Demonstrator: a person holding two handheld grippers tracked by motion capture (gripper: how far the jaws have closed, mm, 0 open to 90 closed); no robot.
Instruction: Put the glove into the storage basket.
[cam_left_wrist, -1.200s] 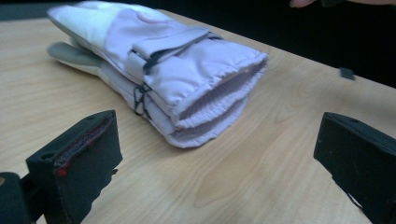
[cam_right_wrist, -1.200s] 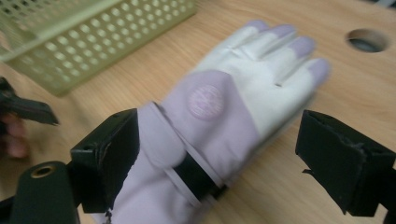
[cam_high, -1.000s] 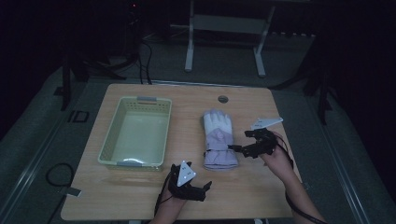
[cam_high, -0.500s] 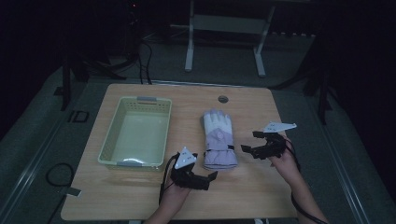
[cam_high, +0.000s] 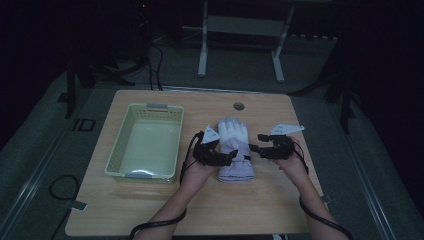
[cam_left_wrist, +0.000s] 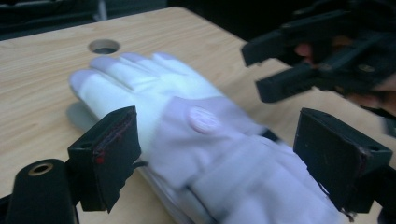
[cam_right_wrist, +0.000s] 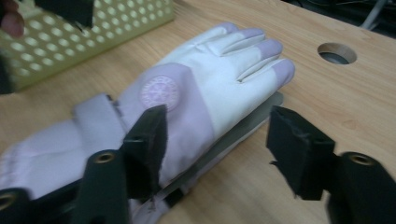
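A white and lilac glove (cam_high: 234, 142) lies flat on the wooden table (cam_high: 150, 205), fingers pointing away from the person. My left gripper (cam_high: 229, 157) is at the cuff's left side. In the left gripper view its jaws (cam_left_wrist: 224, 158) straddle the glove (cam_left_wrist: 187, 107) without pressing it; they have just been closing. My right gripper (cam_high: 256, 148) is at the glove's right edge. Its jaws (cam_right_wrist: 219, 144) have also just been closing: one hangs over the lilac part of the glove (cam_right_wrist: 219, 60), the other over bare table, with the glove's edge between them. Both grippers are open.
A pale green perforated basket (cam_high: 147, 106) stands left of the glove, close to my left hand. A round cable hole (cam_high: 239, 106) sits in the table beyond the glove's fingertips. Bare wood lies in front of the glove and at the table's right edge.
My left gripper has risen from the table's front and moved forward to the glove's left side. The right gripper has shifted slightly towards the glove's right edge. Both pairs of jaws look narrower.
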